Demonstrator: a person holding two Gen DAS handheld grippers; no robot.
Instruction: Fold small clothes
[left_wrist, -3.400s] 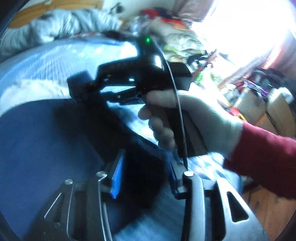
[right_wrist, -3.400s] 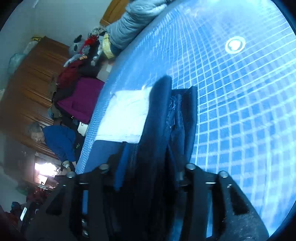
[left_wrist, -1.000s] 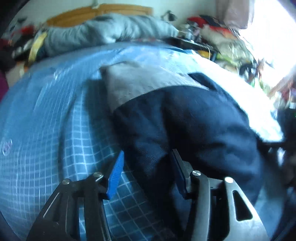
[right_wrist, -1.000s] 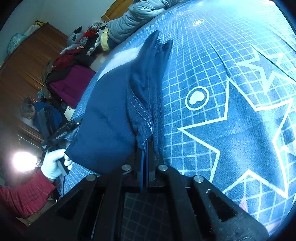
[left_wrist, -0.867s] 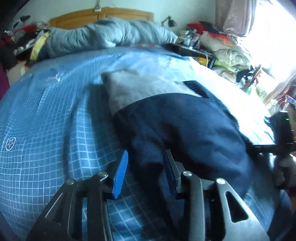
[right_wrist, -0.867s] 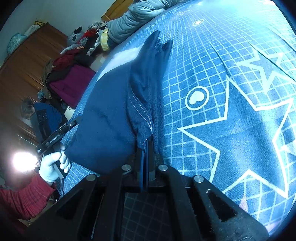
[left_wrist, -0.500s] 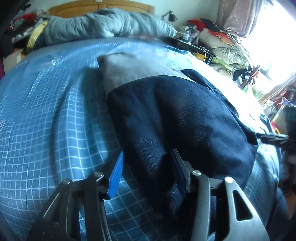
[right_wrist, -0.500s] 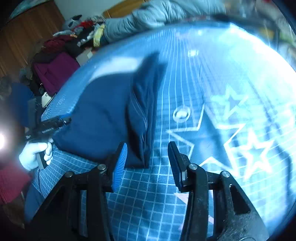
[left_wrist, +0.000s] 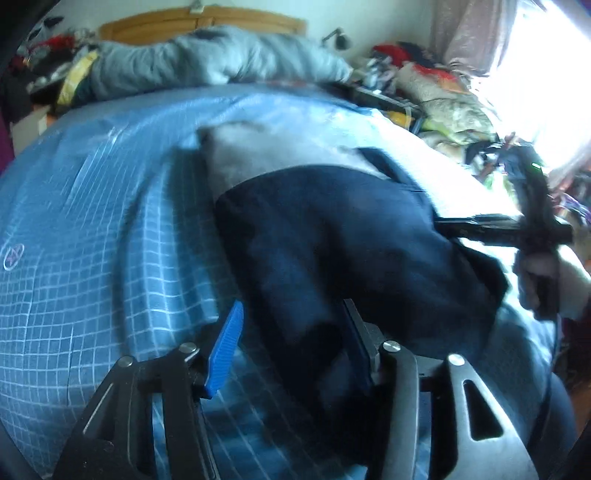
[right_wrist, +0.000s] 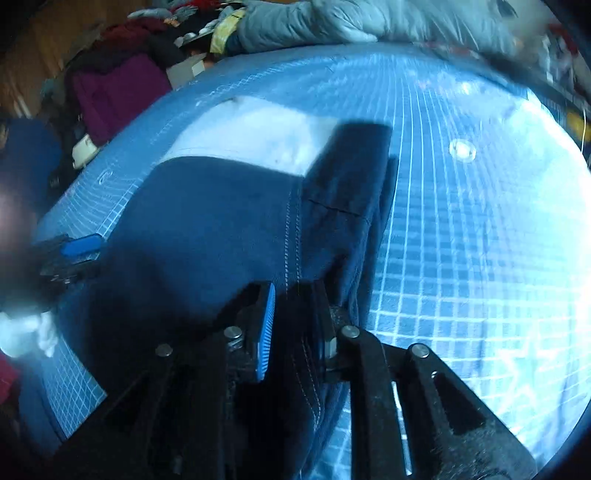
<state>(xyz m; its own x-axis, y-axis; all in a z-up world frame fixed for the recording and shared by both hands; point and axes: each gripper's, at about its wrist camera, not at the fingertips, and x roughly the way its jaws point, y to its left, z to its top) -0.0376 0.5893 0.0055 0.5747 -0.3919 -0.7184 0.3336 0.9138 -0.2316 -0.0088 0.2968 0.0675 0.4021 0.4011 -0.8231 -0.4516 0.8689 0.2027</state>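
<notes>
On the blue checked bed (left_wrist: 92, 266), open sheet lay wide to the left. The left gripper (left_wrist: 291, 343) had its fingers released, straddling the near edge of the folded navy garment (left_wrist: 332, 236). The garment lay mid-bed, its white part (right_wrist: 258, 136) at the far end. The right gripper (right_wrist: 295, 328) stood parted around the garment's right folded edge, with bare sheet beyond.

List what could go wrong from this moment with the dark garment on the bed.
1. The right gripper straddles only the folded edge of the navy garment; closing there may catch a single layer and undo the fold.
2. The left gripper is open around a bunched corner, so lifting unevenly could skew it across the blue bedsheet.
</notes>
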